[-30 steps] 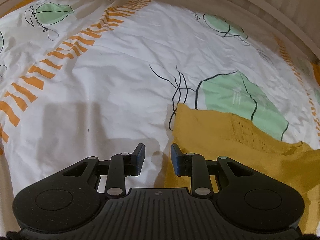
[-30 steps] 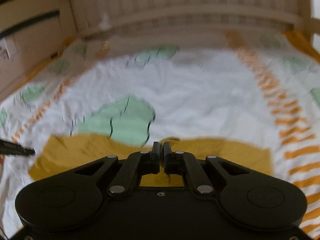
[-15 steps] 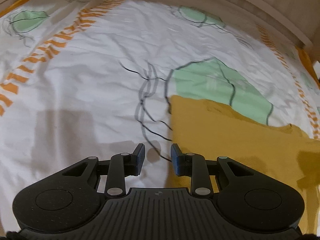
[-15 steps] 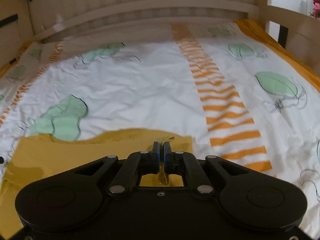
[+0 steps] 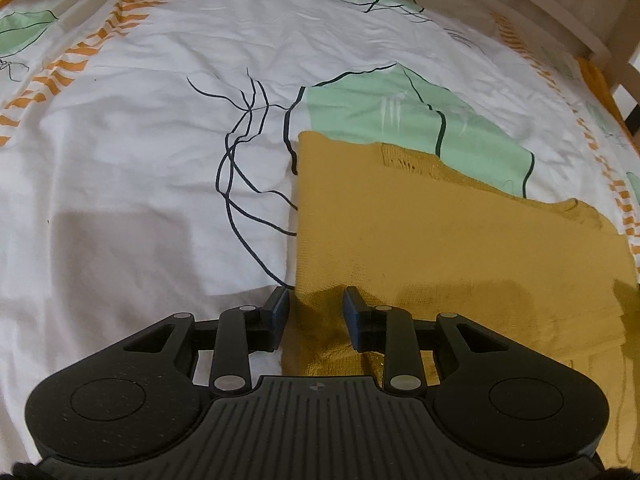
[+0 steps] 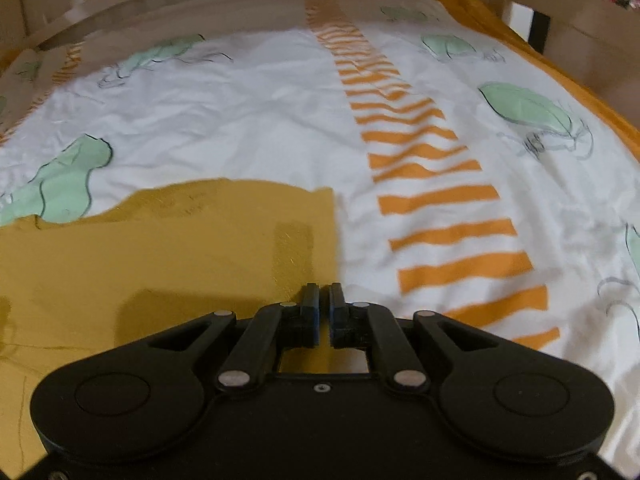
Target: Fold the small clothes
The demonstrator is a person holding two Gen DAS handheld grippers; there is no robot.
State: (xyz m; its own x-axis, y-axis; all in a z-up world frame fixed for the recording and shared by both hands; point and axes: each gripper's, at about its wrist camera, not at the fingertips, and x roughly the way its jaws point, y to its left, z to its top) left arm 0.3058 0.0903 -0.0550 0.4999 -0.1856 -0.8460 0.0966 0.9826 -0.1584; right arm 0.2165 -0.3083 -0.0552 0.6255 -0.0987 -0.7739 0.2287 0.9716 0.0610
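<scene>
left claw (image 5: 314, 306) agape over mustard garment (image 5: 440, 232) edge | right claw (image 6: 324, 306) narrowly parted

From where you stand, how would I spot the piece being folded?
Look at the white bedsheet printed with green leaves and orange stripes. On it lies a flat mustard-yellow knit garment, the only plain, single-coloured cloth there, with straight edges.
</scene>
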